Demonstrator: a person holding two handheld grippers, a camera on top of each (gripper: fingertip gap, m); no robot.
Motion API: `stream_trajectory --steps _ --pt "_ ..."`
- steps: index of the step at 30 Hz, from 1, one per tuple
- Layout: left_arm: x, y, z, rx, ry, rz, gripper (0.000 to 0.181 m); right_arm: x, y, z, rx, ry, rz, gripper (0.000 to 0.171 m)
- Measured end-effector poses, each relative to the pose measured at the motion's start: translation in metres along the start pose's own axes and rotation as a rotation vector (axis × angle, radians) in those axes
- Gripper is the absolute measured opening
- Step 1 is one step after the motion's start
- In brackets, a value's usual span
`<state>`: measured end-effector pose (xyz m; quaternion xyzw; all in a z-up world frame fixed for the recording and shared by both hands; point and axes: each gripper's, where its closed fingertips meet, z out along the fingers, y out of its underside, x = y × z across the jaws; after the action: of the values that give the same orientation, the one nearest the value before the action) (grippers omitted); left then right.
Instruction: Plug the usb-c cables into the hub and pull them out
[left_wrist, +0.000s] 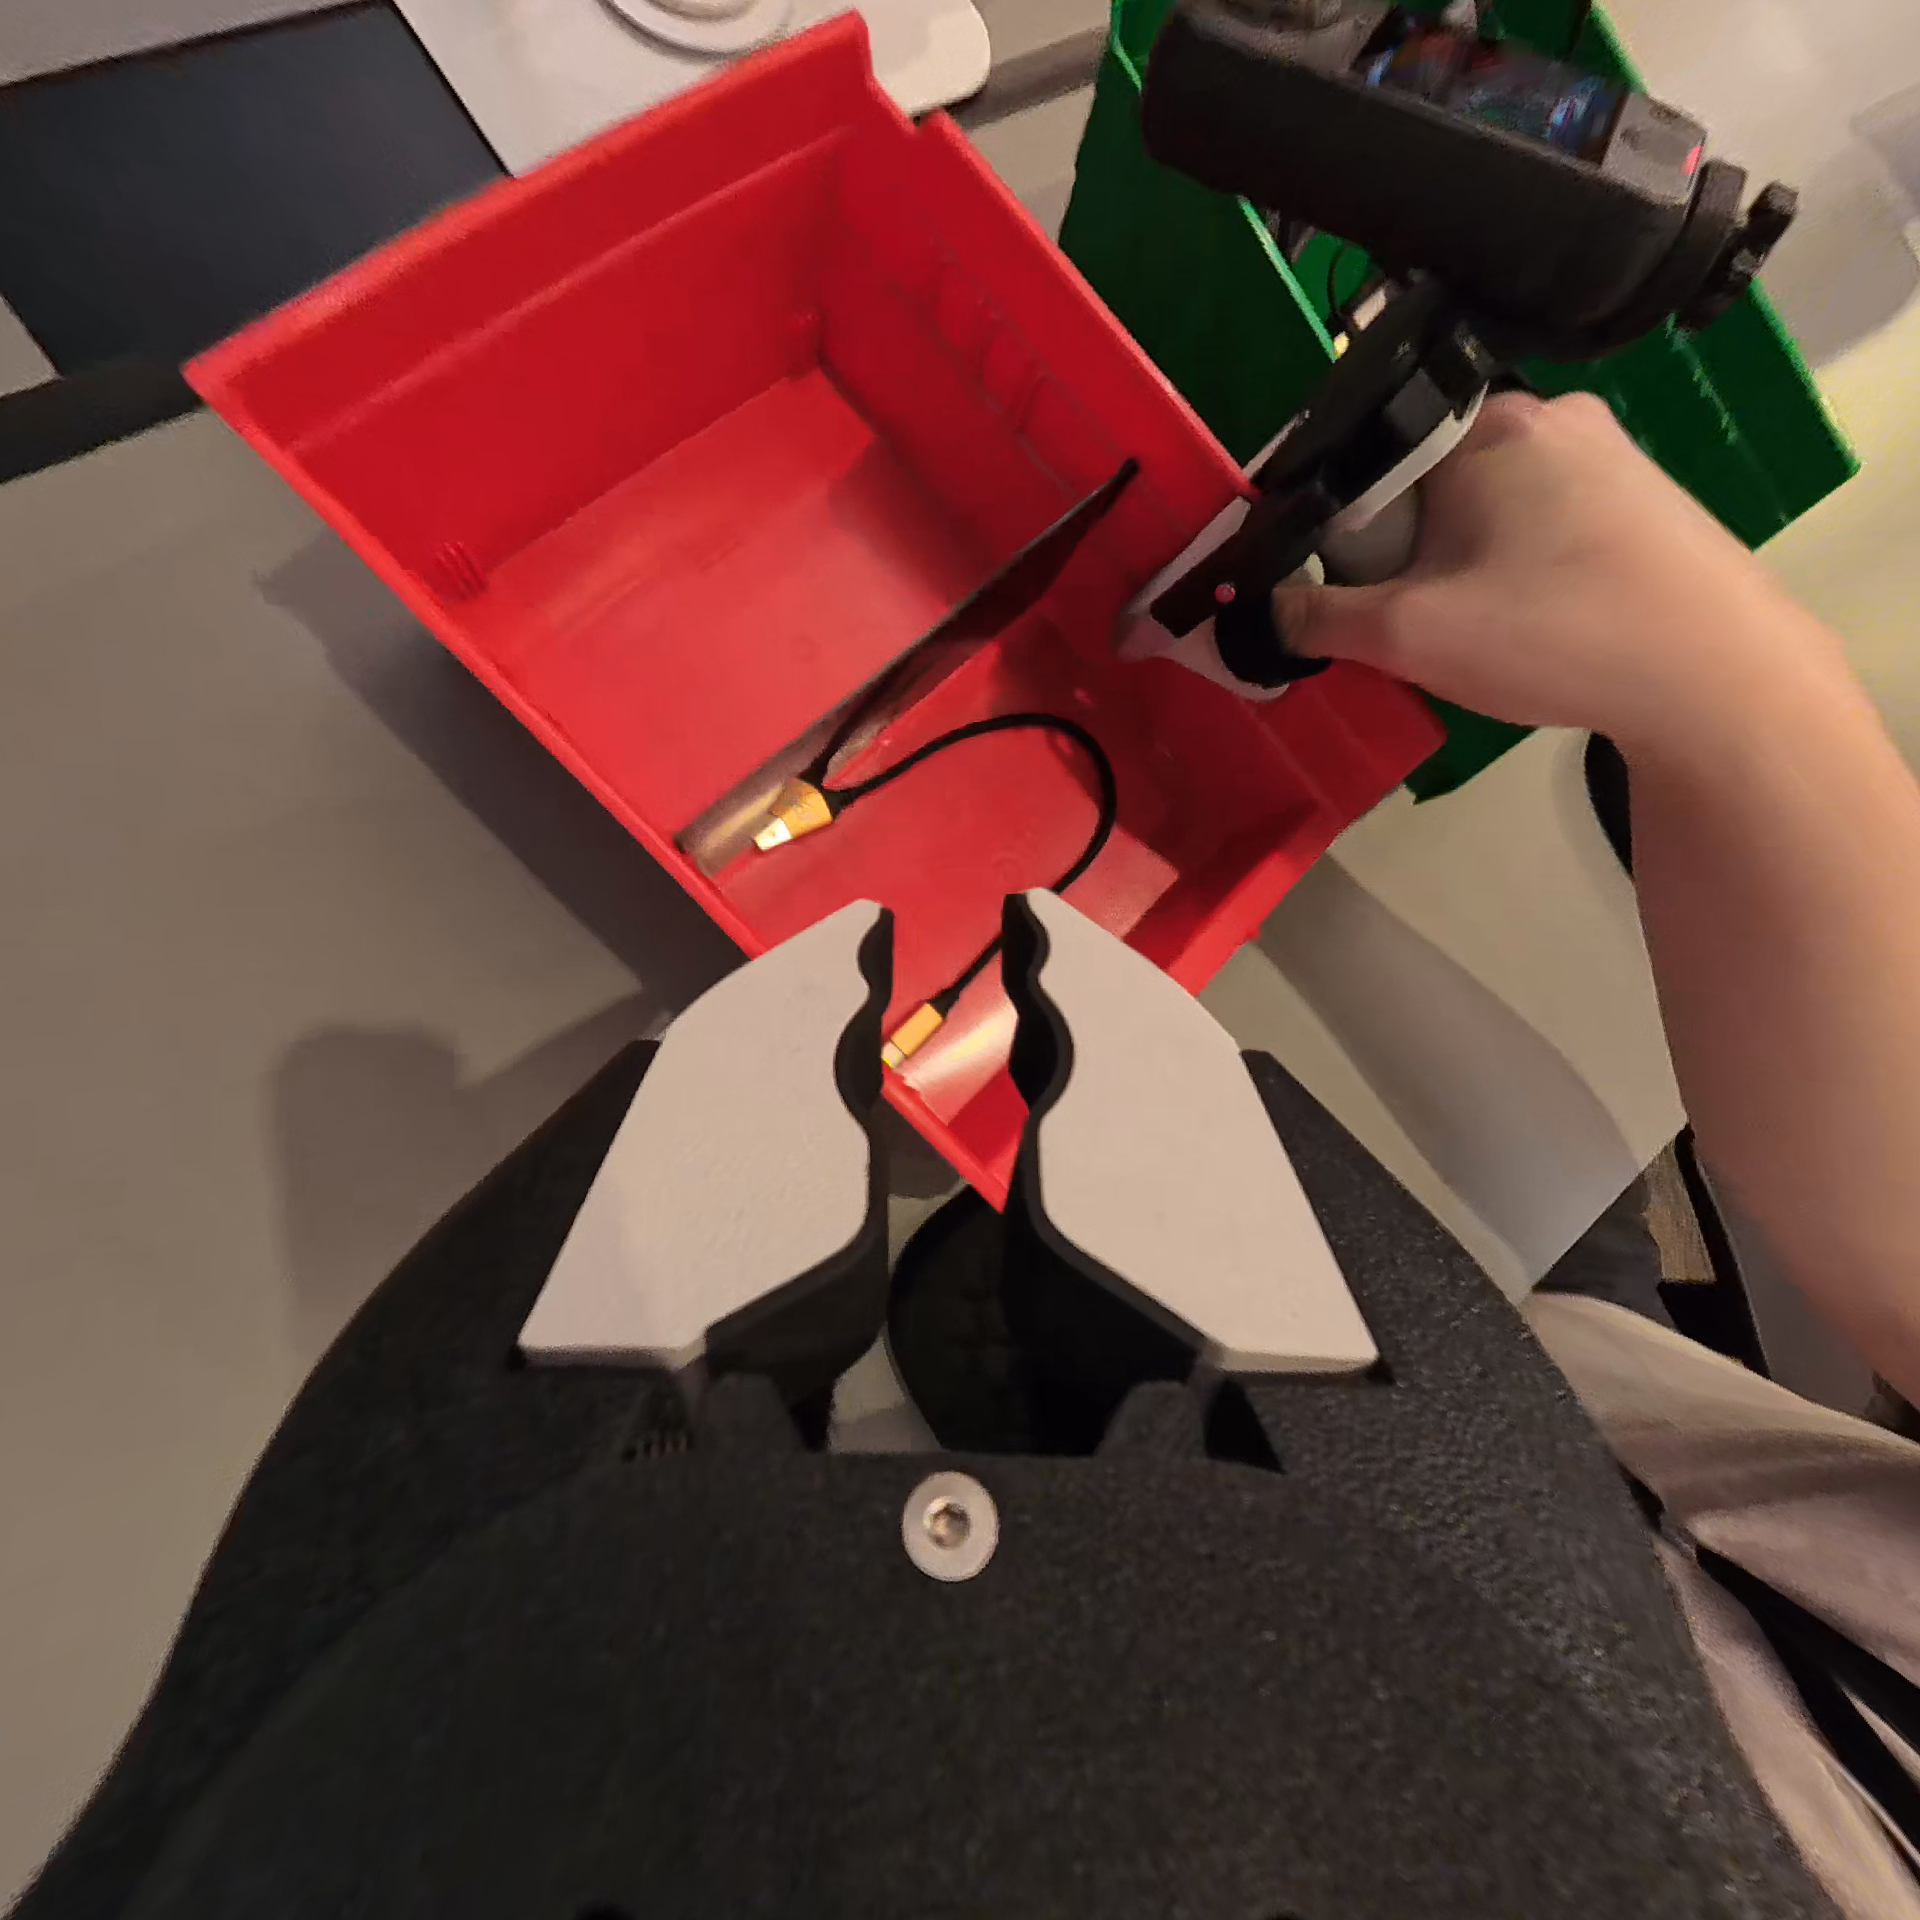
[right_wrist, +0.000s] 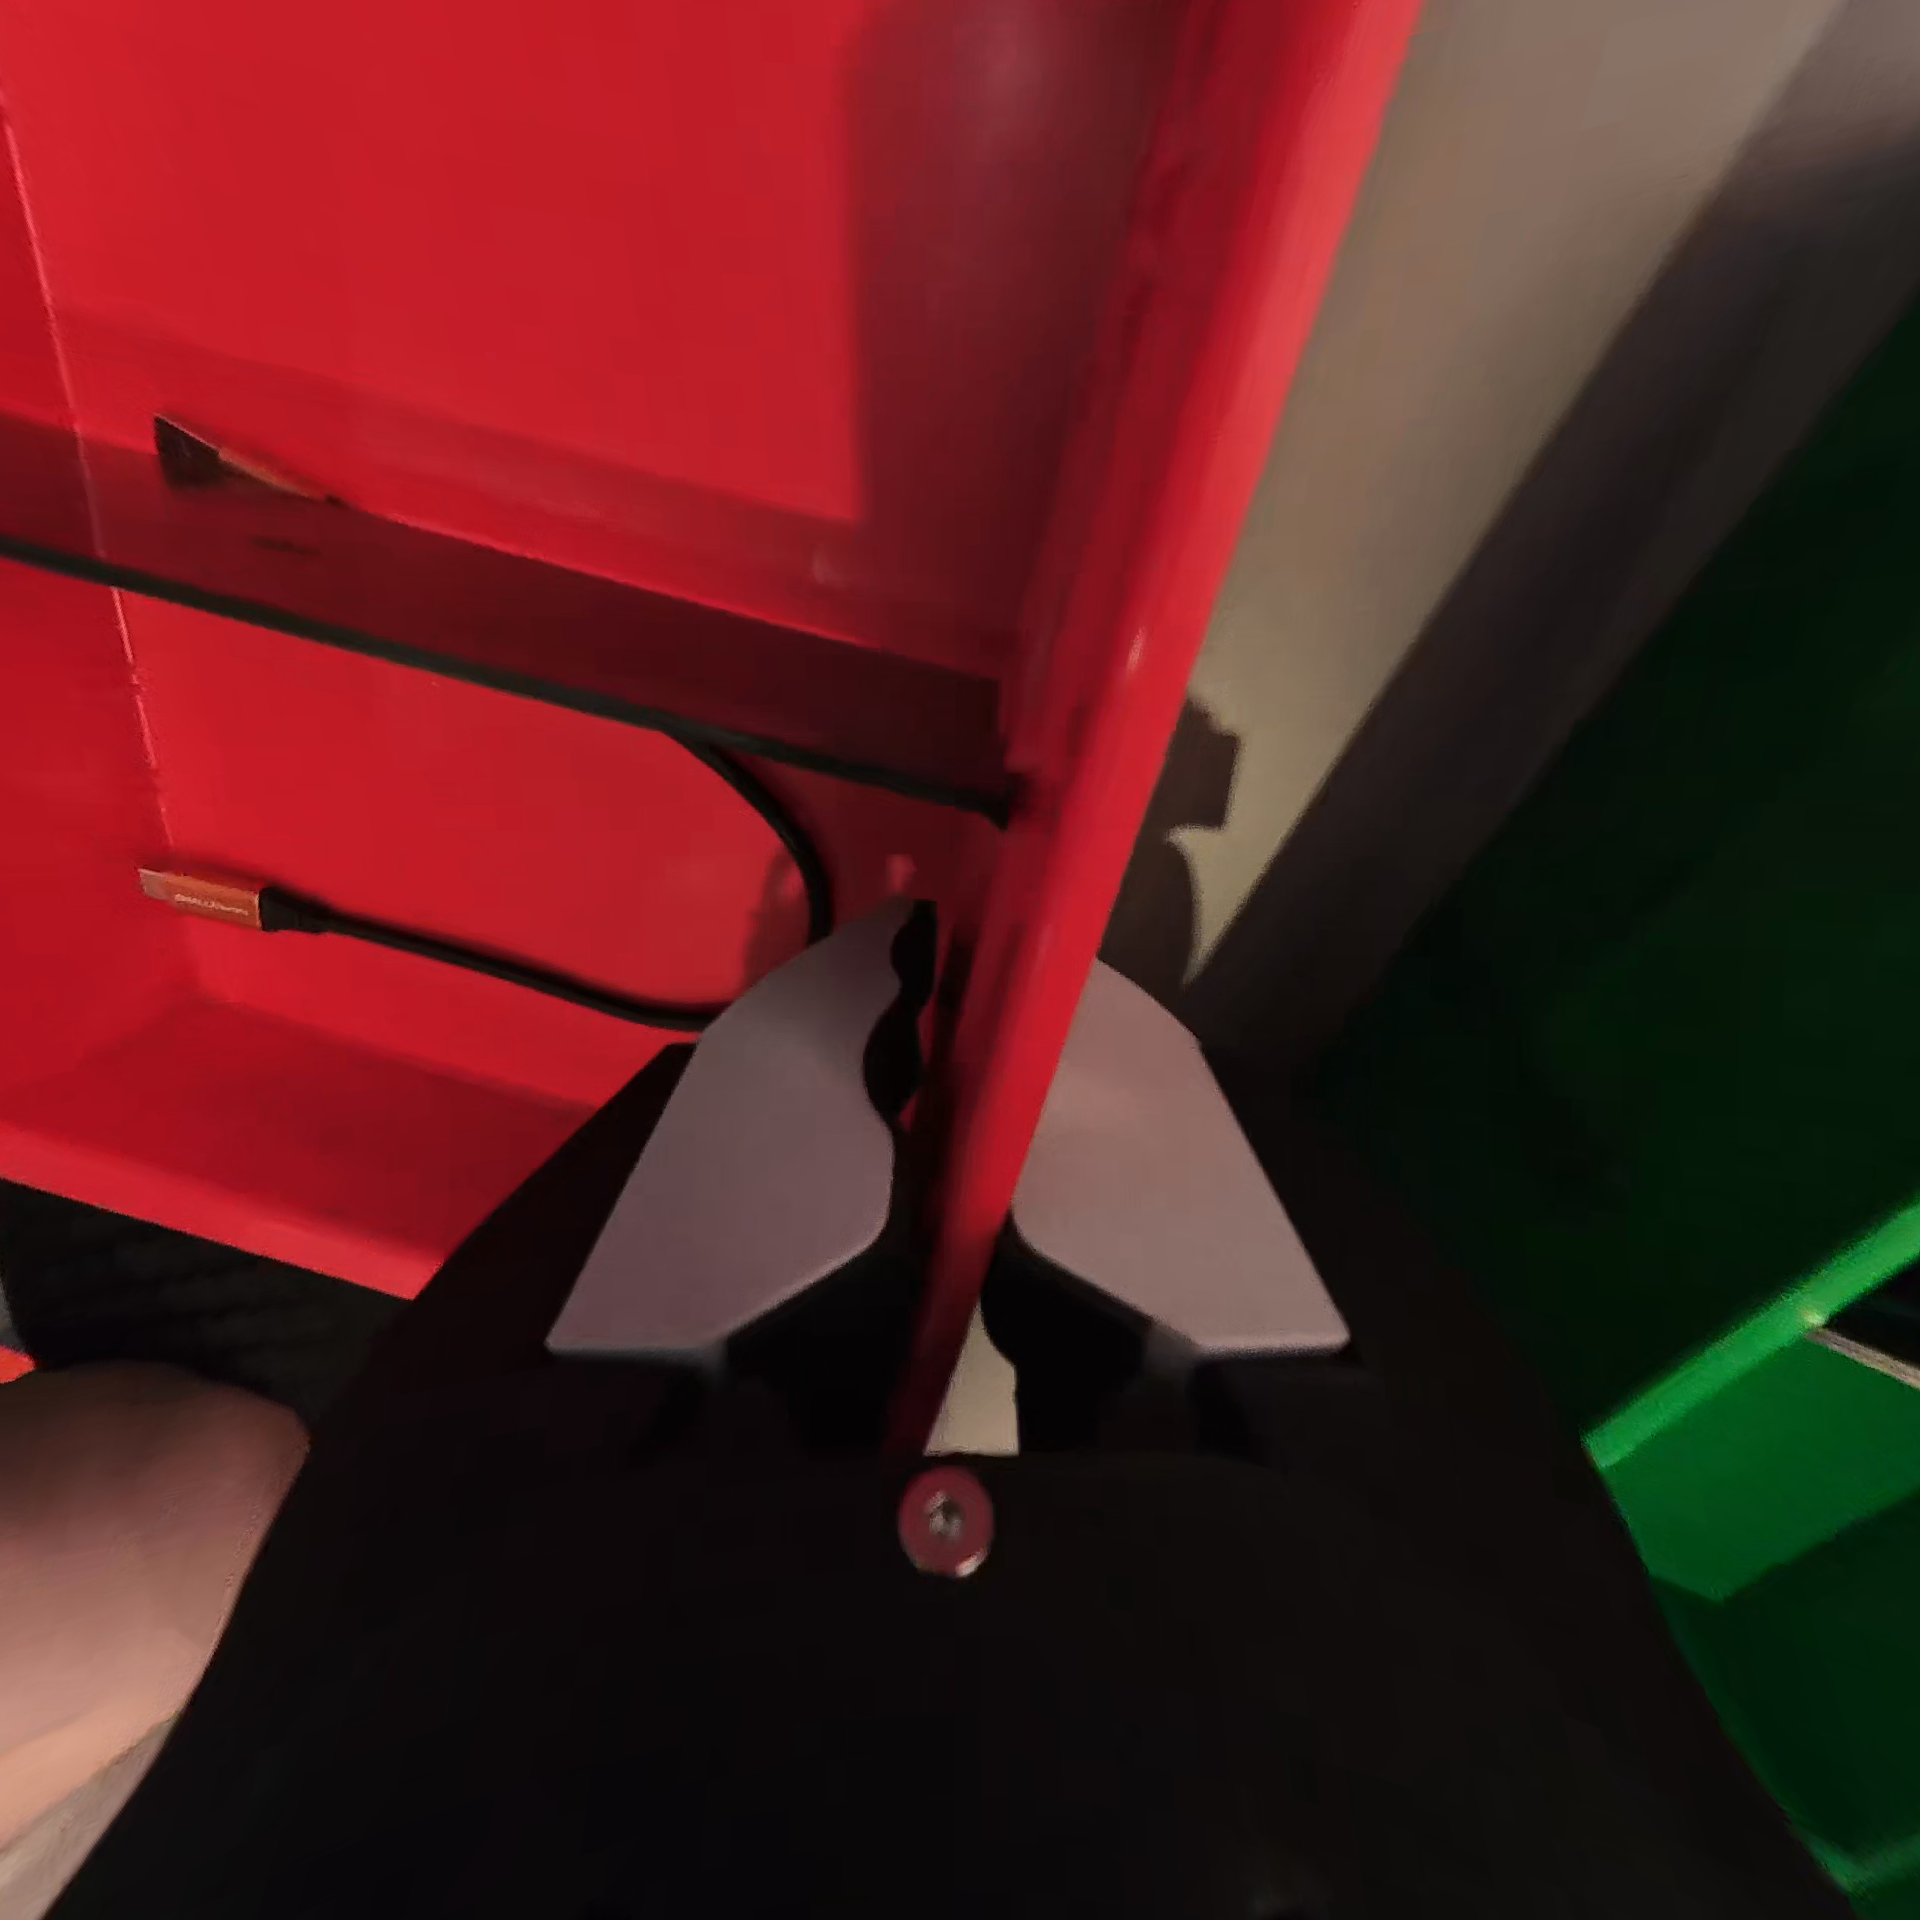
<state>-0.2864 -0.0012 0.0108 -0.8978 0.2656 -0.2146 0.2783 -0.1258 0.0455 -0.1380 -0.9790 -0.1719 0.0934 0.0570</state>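
Note:
A red bin (left_wrist: 644, 343) stands on the grey table. In its near compartment lies a short black USB-C cable (left_wrist: 1081, 769) with gold plugs. One plug (left_wrist: 795, 821) rests against the grey hub (left_wrist: 722, 831) beside the dark divider (left_wrist: 987, 613); I cannot tell if it is plugged in. The other plug (left_wrist: 914, 1034) lies free and shows between the fingers of my open left gripper (left_wrist: 951, 914), which hovers over the bin's near corner. My right gripper (right_wrist: 997, 935) is shut on the bin's right wall (right_wrist: 1049, 623); it also shows in the left wrist view (left_wrist: 1153, 623). The free plug (right_wrist: 203, 899) shows there too.
A green bin (left_wrist: 1195, 260) stands right of the red one and also shows in the right wrist view (right_wrist: 1714, 1039). A person's hand (left_wrist: 1507, 582) holds the right gripper. A dark pad (left_wrist: 208, 177) and a pale object (left_wrist: 727, 52) lie beyond the red bin. About 25 cm separates my left fingertips from my right. From my right tips it is roughly 30 cm to the pale object (left_wrist: 727, 52); from my left, 40 cm.

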Motion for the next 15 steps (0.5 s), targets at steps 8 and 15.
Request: stream_trajectory --steps 8,15 --pt "0.020 -0.056 -0.077 0.507 0.094 -0.030 0.011 -0.011 0.013 -0.027 -0.205 -0.025 -0.116 0.008" --pt "0.042 -0.056 -0.093 0.564 0.075 0.062 0.007 -0.003 0.023 -0.021 -0.339 0.012 -0.202 0.006"
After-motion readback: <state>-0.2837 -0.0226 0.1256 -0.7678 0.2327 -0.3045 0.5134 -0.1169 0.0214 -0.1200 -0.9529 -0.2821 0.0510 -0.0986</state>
